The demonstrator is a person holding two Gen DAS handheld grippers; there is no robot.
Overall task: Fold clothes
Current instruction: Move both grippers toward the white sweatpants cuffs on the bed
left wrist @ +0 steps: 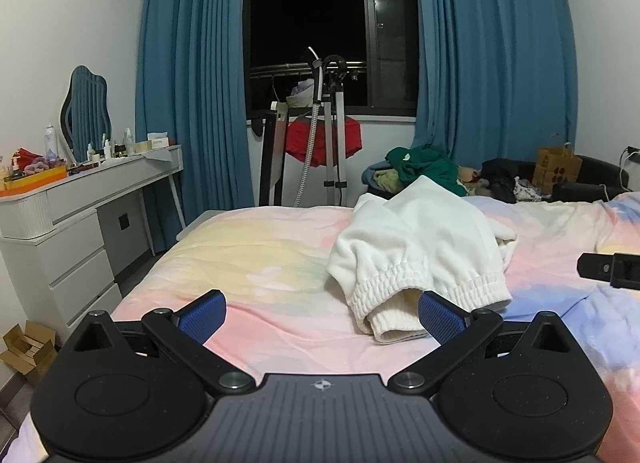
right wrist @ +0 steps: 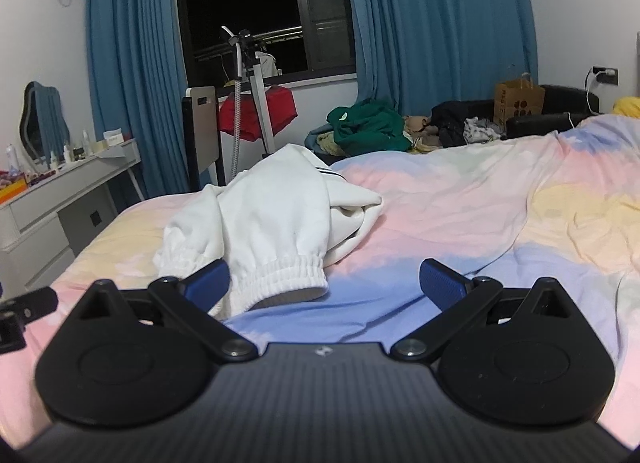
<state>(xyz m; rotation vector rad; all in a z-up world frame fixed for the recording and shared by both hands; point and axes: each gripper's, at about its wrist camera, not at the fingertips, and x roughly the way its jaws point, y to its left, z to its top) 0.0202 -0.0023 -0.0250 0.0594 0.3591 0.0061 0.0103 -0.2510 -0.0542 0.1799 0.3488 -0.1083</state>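
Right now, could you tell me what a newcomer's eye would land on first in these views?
The crumpled white sweatpants stand out first, heaped mid-bed on the pastel bedspread with their elastic cuffs toward the cameras. Both tools hover open just short of them, the left tool and the right tool. Behind, blue curtains frame a dark window, with a red garment hanging below it.

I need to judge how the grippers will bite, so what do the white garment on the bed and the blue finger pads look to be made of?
The white garment looks like soft, matte fleece or sweatshirt knit: fuzzy surface, thick rounded folds, ribbed elastic cuffs. The blue finger pads look like rubber or textured plastic, judging by the fine grid pattern, though the exact material stays open.
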